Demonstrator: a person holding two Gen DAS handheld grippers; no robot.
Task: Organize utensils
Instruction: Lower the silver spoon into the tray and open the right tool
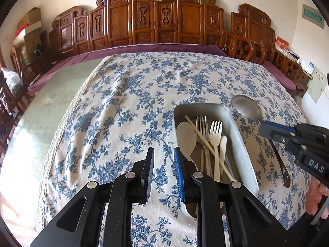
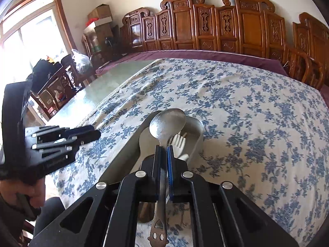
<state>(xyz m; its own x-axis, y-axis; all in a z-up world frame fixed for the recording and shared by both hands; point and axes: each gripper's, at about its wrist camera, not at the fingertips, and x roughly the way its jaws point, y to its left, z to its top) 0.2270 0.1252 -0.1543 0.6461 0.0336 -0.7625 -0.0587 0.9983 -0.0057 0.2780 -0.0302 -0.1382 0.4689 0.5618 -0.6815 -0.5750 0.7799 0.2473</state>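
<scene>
Jaws of the right gripper (image 2: 163, 150) are clamped on the metal ladle's (image 2: 167, 124) handle, its bowl above the metal tray (image 1: 242, 138) of forks and chopsticks on the bench. Left gripper (image 1: 163, 154) jaws stand slightly apart, holding nothing. Lettering "DAS" (image 1: 316, 165) marks the right gripper's body.

cloth: a white tablecloth with blue flowers (image 1: 127, 103) covers most of the surface
bare top: a pale green tabletop (image 1: 51, 103) shows left of the tablecloth
bench: a carved wooden bench back (image 1: 156, 18) stands beyond the tablecloth, with a purple cushion (image 1: 144, 48) along its foot
boxes: cardboard boxes (image 2: 100, 14) are stacked left of the bench
window: a bright window (image 2: 30, 30) lies left of the boxes
</scene>
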